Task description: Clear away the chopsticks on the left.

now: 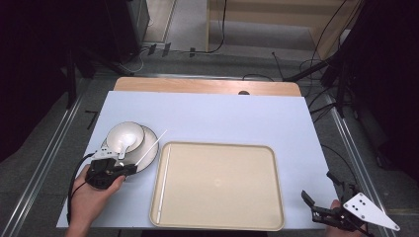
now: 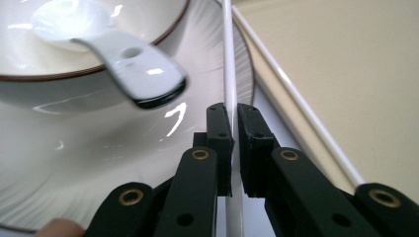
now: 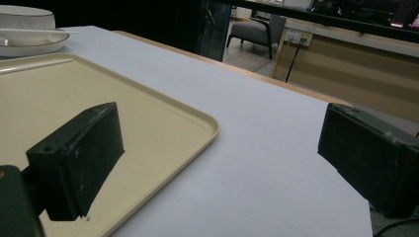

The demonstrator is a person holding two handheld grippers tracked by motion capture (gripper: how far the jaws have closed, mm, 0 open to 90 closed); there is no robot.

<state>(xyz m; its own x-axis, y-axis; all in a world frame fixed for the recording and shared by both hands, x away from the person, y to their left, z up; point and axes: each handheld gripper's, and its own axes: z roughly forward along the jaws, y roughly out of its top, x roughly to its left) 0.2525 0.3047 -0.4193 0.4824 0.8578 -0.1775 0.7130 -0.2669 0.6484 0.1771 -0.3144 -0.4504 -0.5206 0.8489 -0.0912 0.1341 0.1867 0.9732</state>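
Chopstick on plate (image 2: 228, 59): white, thin, lying across the right rim of the plate (image 2: 99, 163), just left of the tray; in the high view it runs diagonally from the gripper up and to the right (image 1: 150, 146).
Left gripper (image 2: 234, 140): jaws closed on the chopstick near its lower end, pads either side of the shaft, which passes between them.
Right gripper (image 3: 217, 163): jaws spread wide, holding nothing, resting at the near right corner of the table, well apart from the work.
Step in hand (judgement): lifting the chopstick off the plate, probably to lay it in the tray beside its mate.
Handling advice: the shaft is smooth and slender; keep the pinch firm and square, lift straight up before moving sideways so the far end clears the plate rim and the spoon handle.
Risk: the stick could pivot or slip in the pads if tilted.
Bowl (image 1: 125, 136): sits on the plate; holds a white spoon (image 2: 123, 57) whose handle overhangs the rim.
Tray (image 1: 276, 197): beige; holds a second chopstick (image 1: 164, 182) along its left edge, otherwise bare.
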